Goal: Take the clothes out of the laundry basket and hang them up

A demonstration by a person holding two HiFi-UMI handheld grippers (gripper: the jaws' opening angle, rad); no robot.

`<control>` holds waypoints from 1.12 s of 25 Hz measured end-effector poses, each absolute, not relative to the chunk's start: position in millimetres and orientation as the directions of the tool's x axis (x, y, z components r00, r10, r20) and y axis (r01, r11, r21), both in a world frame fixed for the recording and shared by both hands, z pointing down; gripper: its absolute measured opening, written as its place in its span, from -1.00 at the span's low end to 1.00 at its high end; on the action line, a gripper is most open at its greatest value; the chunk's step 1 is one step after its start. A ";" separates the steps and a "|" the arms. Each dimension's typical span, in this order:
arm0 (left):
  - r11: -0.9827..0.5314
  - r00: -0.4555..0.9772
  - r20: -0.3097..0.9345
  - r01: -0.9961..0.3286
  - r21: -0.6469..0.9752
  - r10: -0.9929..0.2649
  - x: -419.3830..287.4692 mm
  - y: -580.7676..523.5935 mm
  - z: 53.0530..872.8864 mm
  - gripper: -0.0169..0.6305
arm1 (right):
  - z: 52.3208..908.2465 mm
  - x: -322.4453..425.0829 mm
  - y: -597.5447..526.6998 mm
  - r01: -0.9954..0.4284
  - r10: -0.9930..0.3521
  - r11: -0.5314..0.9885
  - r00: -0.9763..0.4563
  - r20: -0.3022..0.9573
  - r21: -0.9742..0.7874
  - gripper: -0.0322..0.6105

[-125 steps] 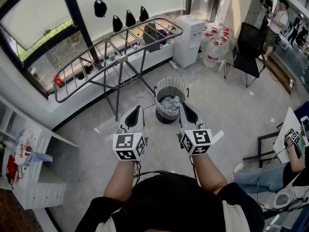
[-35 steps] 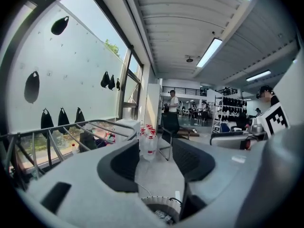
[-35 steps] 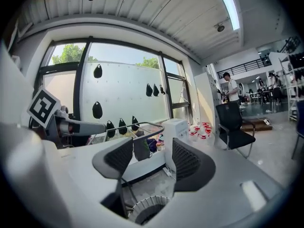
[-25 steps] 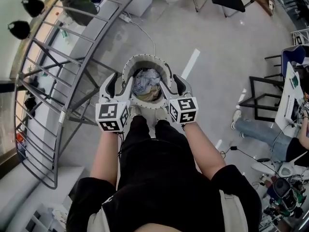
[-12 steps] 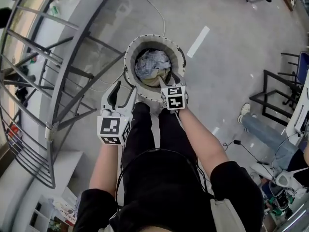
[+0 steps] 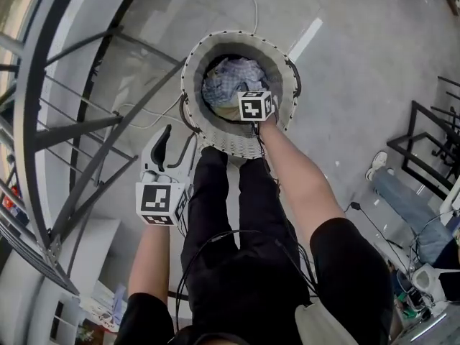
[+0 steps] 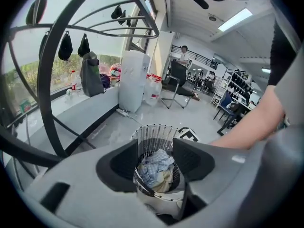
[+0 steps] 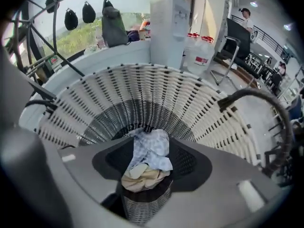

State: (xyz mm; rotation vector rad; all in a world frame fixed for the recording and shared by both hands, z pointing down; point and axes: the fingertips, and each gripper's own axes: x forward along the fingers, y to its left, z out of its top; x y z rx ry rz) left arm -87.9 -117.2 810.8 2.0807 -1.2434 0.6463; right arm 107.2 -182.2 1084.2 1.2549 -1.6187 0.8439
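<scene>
A: The right hand-held gripper (image 6: 249,100), where was it seen?

B: It was held inside the mouth of the laundry basket (image 6: 215,141), pointed steeply down at the clothes (image 6: 224,83). Its marker cube was level with the basket's near rim in the head view.

A: And how were its jaws set?

B: They were spread apart with nothing clamped. In the right gripper view the clothes were framed in the gap between them, a cream piece (image 8: 141,178) nearest and a blue-and-white checked cloth (image 8: 152,148) just beyond. Whether the tips touched the fabric could not be made out.

A: Where were the clothes kept?

B: They were piled at the bottom of the white woven basket, which was stood on the floor (image 6: 345,70) just ahead of the person's legs.

A: What was noted of the left hand-held gripper (image 6: 178,141)?

B: It was held outside the basket, just to the left of its wall and apart from it. Its jaws were also released and empty; the basket and clothes were seen well beyond them. The grey drying rack (image 6: 108,131) was seen further left.
</scene>
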 end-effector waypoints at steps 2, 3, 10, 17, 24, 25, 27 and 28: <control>-0.361 0.430 0.689 -0.897 0.254 -0.583 -90.3 -118.2 832.7 -0.25 | 1118.5 112.5 -186.9 -0.959 -0.332 0.282 -0.073 0.941 0.025 -0.13; -0.361 0.426 0.693 -0.899 0.249 -0.582 -91.7 -118.5 842.1 -0.25 | 1134.0 115.1 -189.0 -0.955 -0.321 0.295 -0.066 0.945 0.034 -0.12; -0.347 0.398 0.722 -0.909 0.229 -0.566 -100.8 -111.5 894.0 -0.25 | 1214.0 127.8 -194.7 -0.950 -0.251 0.307 -0.015 0.968 0.064 -0.12; -0.376 0.413 0.738 -0.897 0.231 -0.533 -88.6 -91.5 915.0 -0.25 | 1244.0 137.9 -194.1 -0.916 -0.235 0.360 0.097 0.967 0.179 -0.53; -0.349 0.415 0.719 -0.903 0.250 -0.557 -87.4 -93.4 895.8 -0.25 | 1192.1 118.9 -212.3 -0.934 -0.343 0.350 -0.051 0.938 0.077 -0.79; -0.347 0.417 0.719 -0.902 0.256 -0.556 -87.2 -91.6 890.1 -0.25 | 1176.5 113.1 -212.6 -0.936 -0.360 0.349 -0.087 0.929 0.047 -0.79; -0.348 0.425 0.721 -0.899 0.265 -0.548 -86.9 -86.9 878.0 -0.25 | 1142.9 104.1 -211.0 -0.937 -0.389 0.350 -0.141 0.910 0.005 -0.80; -0.351 0.429 0.721 -0.897 0.269 -0.544 -87.0 -84.7 870.9 -0.25 | 1124.5 99.5 -209.0 -0.935 -0.402 0.355 -0.165 0.901 -0.012 -0.80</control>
